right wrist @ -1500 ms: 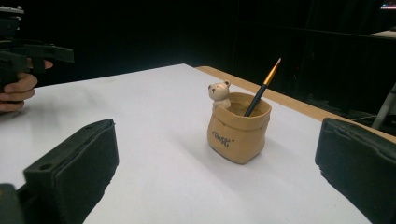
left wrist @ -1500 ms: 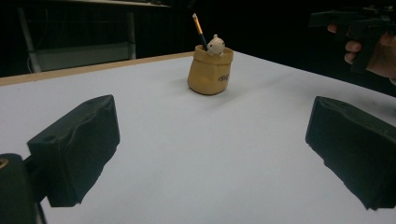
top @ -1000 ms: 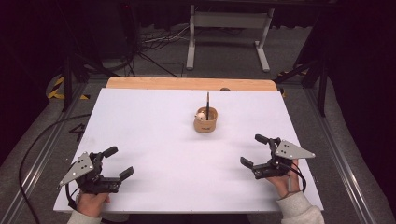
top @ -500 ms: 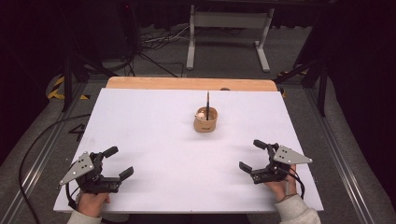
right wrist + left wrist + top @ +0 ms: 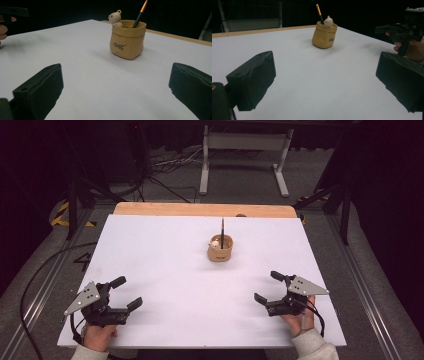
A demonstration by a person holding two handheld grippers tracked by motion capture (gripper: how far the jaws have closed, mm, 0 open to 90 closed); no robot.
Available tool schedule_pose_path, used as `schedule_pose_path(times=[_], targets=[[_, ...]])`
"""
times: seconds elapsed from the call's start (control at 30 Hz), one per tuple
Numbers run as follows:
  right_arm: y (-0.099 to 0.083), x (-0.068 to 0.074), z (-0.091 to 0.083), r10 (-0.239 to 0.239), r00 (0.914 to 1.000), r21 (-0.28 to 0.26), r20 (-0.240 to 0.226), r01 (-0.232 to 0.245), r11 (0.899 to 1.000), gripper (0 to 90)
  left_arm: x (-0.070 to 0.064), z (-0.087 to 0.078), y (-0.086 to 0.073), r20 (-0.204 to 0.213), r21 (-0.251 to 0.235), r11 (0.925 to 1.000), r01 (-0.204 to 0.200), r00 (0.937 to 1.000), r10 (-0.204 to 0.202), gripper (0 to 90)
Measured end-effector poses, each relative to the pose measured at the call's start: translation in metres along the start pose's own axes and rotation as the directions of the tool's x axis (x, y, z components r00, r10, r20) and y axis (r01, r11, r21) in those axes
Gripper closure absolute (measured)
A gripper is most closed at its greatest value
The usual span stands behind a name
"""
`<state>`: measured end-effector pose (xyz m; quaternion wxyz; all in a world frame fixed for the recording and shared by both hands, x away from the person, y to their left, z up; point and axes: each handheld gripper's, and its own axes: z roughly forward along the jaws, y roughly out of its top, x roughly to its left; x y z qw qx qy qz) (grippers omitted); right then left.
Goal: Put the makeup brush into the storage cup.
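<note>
A tan bag-shaped pot [image 5: 220, 249] [image 5: 324, 36] [image 5: 127, 40] stands upright on the white table [image 5: 170, 265], a little behind its middle. A dark pencil with an orange band [image 5: 222, 228] [image 5: 319, 13] [image 5: 140, 13] and a small bear figure [image 5: 328, 21] [image 5: 115, 18] stick out of it. Near the front left, my left gripper [image 5: 126, 293] [image 5: 324, 87] is open and holds nothing. Toward the front right, my right gripper [image 5: 269, 287] [image 5: 117, 92] is open as well, its jaws wide apart over bare table. Both stay well short of the pot.
A wooden strip [image 5: 200, 210] runs along the table's far edge. Behind it stand a metal frame [image 5: 245, 150] and cables [image 5: 165, 170] on the dark floor. A black cable [image 5: 35, 275] trails off the left side.
My right gripper has drawn back a little toward the front edge of the table. The left gripper and the pot have not moved.
</note>
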<state>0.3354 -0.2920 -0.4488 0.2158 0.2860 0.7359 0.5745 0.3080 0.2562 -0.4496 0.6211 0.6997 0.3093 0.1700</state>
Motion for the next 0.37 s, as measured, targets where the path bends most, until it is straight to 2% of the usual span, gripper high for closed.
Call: schedule_pose_path(times=[0.37], targets=[[0.0014, 0.0003, -0.0016, 0.003, 1.0000, -0.025, 0.003, -0.003, 1.000, 0.0, 0.0001, 0.0008, -0.0012, -0.003, 0.004, 1.0000, 0.006, 1.0000, -0.006, 3.5]])
